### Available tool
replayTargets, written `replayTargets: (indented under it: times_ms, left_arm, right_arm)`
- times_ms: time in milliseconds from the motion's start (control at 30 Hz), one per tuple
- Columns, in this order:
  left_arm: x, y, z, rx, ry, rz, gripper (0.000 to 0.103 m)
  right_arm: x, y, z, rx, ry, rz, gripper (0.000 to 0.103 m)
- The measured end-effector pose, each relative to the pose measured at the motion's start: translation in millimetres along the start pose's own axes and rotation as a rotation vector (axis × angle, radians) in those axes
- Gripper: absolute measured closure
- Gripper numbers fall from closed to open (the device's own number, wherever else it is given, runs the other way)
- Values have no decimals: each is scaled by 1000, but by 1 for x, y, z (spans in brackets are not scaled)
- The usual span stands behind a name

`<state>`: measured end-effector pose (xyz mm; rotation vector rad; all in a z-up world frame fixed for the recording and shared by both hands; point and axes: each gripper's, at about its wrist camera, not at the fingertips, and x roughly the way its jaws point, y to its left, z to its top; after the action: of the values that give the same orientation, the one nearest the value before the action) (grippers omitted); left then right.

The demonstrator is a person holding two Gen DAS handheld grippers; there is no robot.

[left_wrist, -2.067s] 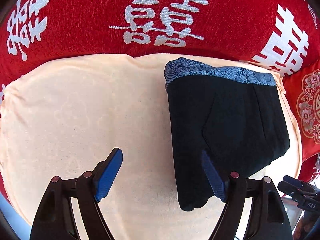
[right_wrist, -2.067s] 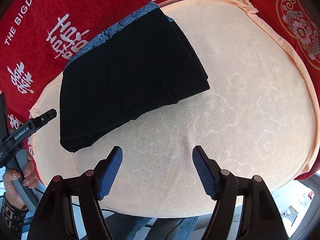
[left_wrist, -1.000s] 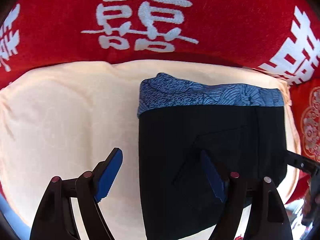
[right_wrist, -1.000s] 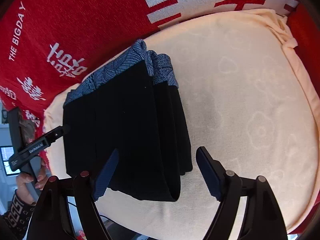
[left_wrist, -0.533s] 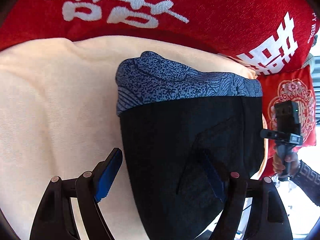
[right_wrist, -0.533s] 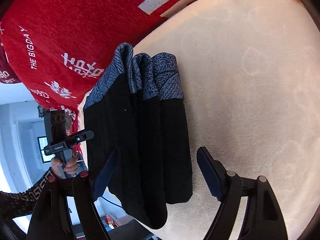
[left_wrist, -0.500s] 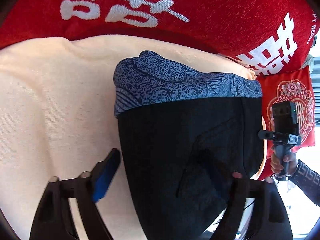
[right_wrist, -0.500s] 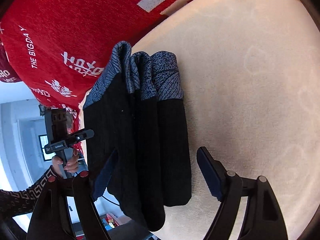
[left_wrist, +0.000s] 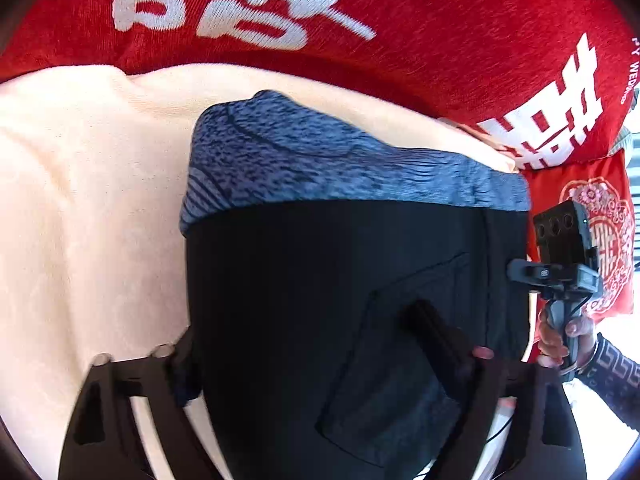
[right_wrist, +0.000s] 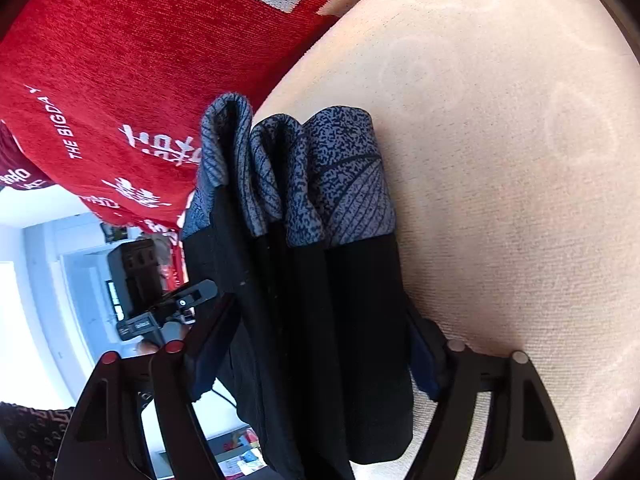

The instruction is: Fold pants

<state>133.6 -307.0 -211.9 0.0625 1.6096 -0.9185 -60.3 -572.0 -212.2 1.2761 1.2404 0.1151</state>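
Pants (left_wrist: 320,300) folded black with blue waistband on peach cushion (left_wrist: 80,200), red blanket (left_wrist: 440,40) behind, left tongs (left_wrist: 304,344) and right tongs (right_wrist: 316,344) each clamped around the bundle

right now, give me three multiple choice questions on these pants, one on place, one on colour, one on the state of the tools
1. The folded black pants lie on:
A. a peach cushion
B. a wooden floor
C. a metal shelf

2. Their patterned waistband is:
A. yellow
B. blue-grey
C. white

3. The left tool and right tool are:
A. both away from the pants
B. both straddling the folded stack
C. both shut on nothing

Answers: 1 A, peach fabric surrounds the stack. 2 B, blue-grey speckled band. 3 B, each tool's fingers flank the black cloth.
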Motion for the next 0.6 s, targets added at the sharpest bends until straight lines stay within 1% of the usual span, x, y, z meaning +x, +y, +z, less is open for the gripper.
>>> replayTargets:
  times_ms: [33,67,100,133,267,367,467,600]
  left_arm:
    - [-3,-4,-2,11,-11,15,23]
    - [-5,-8,-3,22,-19,28,26]
    - [-7,-11,-4,32,-26,39,27]
    - [-10,-14,-5,39,-33,48,30]
    - [-24,-22,-9,47,-56,77,37]
    - [-37,-31,-15,67,-73,84,38]
    - [-46,-37,-24,74,-74,84,38]
    - [-60,-35,-40,80,-64,72,38]
  right_arm:
    - [-1,2,-1,-2,-3,-14,32]
    - [-1,5,-1,-9,-7,-21,36]
    - [-2,8,-2,-16,-11,-25,39]
    - [-1,12,-4,-18,-16,-26,40]
    - [-6,21,-9,-12,-24,19,47]
    - [-9,26,-12,1,-25,60,47]
    - [-8,35,-21,-8,-22,65,47]
    - [-8,47,-41,-19,-33,75,47]
